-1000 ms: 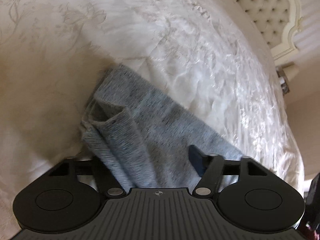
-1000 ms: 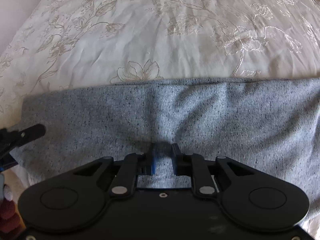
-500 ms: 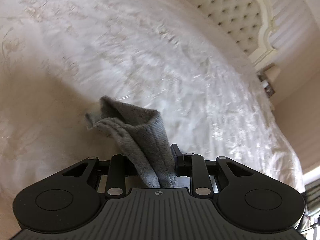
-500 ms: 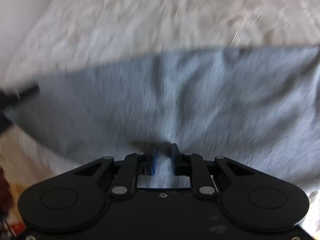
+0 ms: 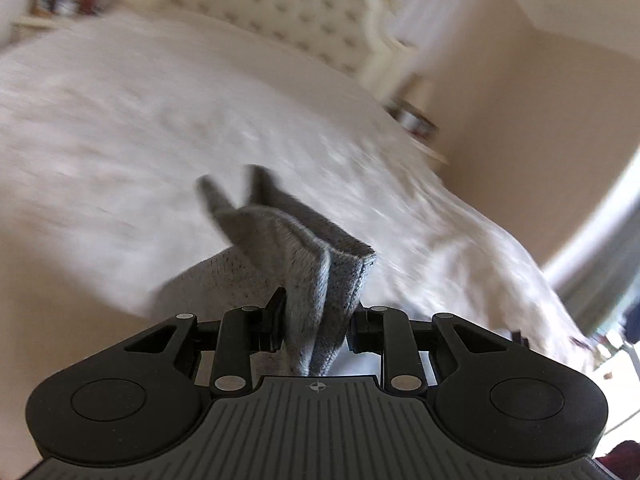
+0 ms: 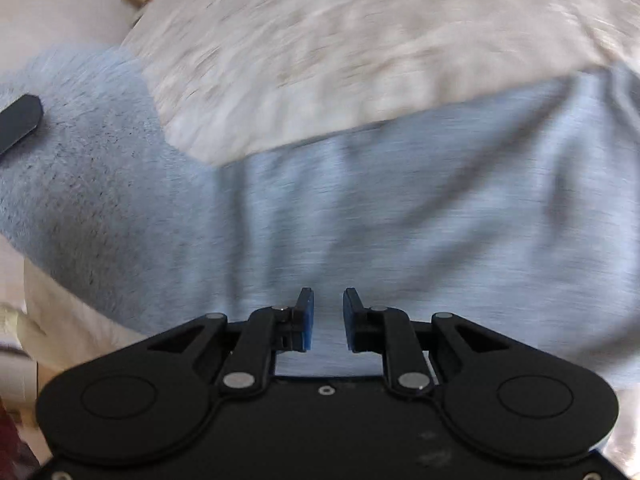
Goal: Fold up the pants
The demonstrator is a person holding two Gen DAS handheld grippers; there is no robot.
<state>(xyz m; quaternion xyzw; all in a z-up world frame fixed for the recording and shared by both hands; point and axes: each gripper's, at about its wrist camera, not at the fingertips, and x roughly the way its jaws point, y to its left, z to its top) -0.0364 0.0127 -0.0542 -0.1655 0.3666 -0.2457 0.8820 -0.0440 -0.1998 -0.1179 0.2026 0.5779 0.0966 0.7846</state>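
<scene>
The grey knit pants point(image 5: 320, 264) hang bunched between my left gripper's point(image 5: 316, 316) fingers, which are shut on a thick fold of the fabric and hold it above the bed. In the right wrist view the pants point(image 6: 360, 216) spread wide as a lifted grey sheet. My right gripper point(image 6: 328, 318) is shut on the cloth's near edge, its blue pads point(image 6: 307, 320) a small gap apart with fabric between them. A black finger of the left gripper point(image 6: 18, 120) shows at the far left edge, on the pants.
A white embroidered bedspread point(image 5: 160, 120) covers the bed below. A tufted cream headboard point(image 5: 280, 12) stands at the back. A nightstand with small items point(image 5: 416, 124) sits beside the bed on the right, another point(image 5: 60, 4) at the far left. Both views are motion-blurred.
Both grippers have lifted the pants off the bed. The left view has tilted up toward the headboard. The left end of the cloth has risen high in the right view.
</scene>
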